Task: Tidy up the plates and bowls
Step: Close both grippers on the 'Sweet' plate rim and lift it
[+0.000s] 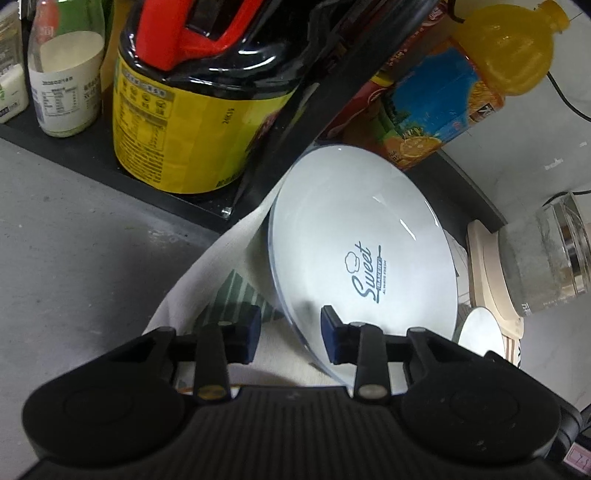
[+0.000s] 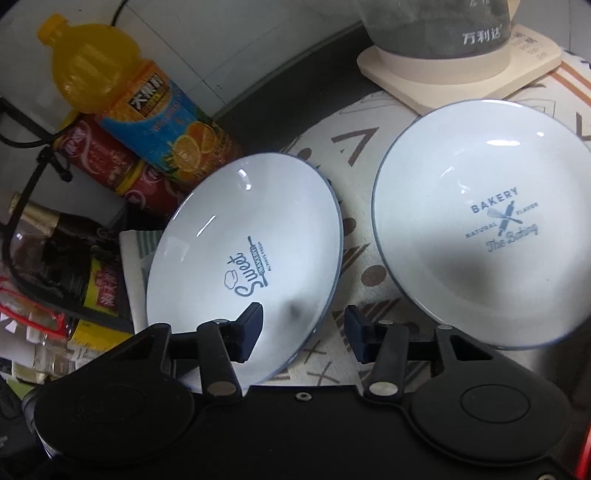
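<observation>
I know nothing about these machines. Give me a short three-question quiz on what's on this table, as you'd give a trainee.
1. True or false: the left gripper is clamped shut on the Sweet plate.
2. Which plate lies nearer the kettle? A) Sweet plate B) Bakery plate
3. Fill in: the orange juice bottle lies on its ____.

Key: 1 false, it is open around the plate's rim; 2 B; 3 side.

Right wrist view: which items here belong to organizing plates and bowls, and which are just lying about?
Belongs to the job:
Sweet plate
Bakery plate
right gripper, fingers open
left gripper, fingers open

Just lying about:
orange juice bottle
red snack tube
glass kettle
patterned cloth
</observation>
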`<state>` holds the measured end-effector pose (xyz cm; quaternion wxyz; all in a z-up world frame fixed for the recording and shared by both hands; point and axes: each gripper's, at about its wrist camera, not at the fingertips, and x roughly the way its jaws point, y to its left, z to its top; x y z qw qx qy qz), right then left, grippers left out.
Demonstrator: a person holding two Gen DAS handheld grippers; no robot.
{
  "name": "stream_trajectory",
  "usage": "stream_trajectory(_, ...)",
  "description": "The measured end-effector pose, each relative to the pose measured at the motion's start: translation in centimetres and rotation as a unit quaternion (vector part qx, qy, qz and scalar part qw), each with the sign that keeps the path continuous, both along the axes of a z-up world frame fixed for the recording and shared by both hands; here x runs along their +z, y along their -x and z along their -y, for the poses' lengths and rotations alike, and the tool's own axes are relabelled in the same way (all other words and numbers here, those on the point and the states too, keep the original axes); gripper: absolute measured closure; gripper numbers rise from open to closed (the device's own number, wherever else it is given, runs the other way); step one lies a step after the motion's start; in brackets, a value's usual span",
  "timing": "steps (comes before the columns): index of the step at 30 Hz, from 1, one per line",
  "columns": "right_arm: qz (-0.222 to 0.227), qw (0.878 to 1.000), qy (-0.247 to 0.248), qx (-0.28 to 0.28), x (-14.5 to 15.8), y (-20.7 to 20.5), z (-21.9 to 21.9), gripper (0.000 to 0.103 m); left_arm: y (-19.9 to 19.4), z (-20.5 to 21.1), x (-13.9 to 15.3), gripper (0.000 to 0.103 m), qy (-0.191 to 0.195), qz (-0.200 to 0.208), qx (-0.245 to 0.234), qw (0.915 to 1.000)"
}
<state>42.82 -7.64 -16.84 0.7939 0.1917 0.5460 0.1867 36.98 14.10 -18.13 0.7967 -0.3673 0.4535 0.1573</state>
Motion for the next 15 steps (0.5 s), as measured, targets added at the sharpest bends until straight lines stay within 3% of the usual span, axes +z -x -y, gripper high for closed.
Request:
stream_trajectory(5,-0.006,1.0,0.003,-0.003,-1.0,-0.8,-0.4,0.065,-0.6,0.1,-0.6,0.073,-0.007,0.001,0.005,1.0)
stream_trajectory(10,-0.001,1.0,0.003,-0.005,-1.6,-1.0,-0.5,0.066,-0.8,-0.1,-0.7,0.079,-0.008,0.003,0.017,0.9998)
stream_trajectory(15,0.005,1.0,-0.003,-0.012,-1.9,-1.2,-0.8,0.07,-0.8,-0.2,-1.1,0.091,-0.005,0.012,0.034,0.9993)
